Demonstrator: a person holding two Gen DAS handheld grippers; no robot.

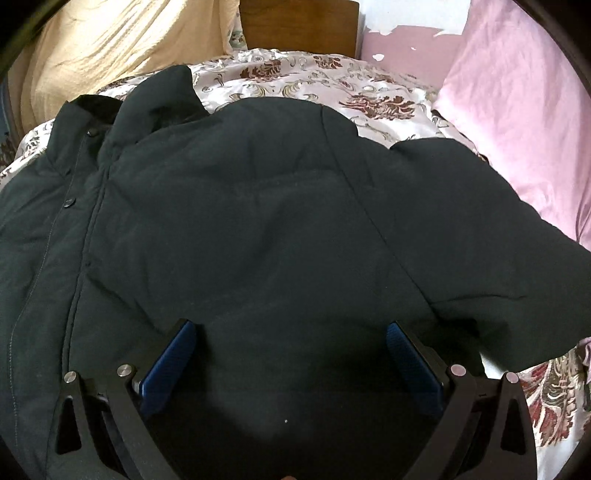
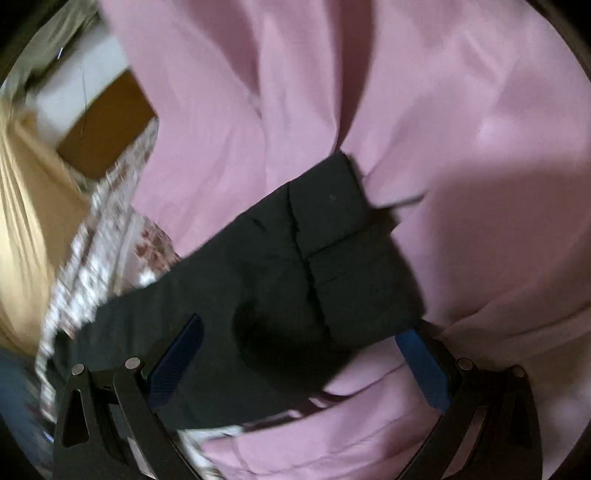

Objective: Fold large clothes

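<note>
A large dark padded jacket [image 1: 240, 221] lies spread on the bed and fills most of the left wrist view. Its collar [image 1: 88, 110] points to the far left, and one sleeve [image 1: 480, 221] stretches right onto the pink cloth. My left gripper [image 1: 291, 328] hovers over the jacket body, open, nothing between its blue pads [image 1: 173, 362]. In the right wrist view the sleeve end with its cuff [image 2: 332, 214] lies across pink fabric. My right gripper [image 2: 303, 332] is open just above the sleeve [image 2: 221, 295], its fingers on either side of it. This view is motion-blurred.
The bed carries a white floral cover [image 1: 332, 85]. A pink quilt [image 1: 517, 129], seen also as pink quilt folds [image 2: 406, 92], is bunched at the right. A cream blanket [image 1: 92, 48] is heaped at the far left beside a wooden headboard [image 1: 299, 26].
</note>
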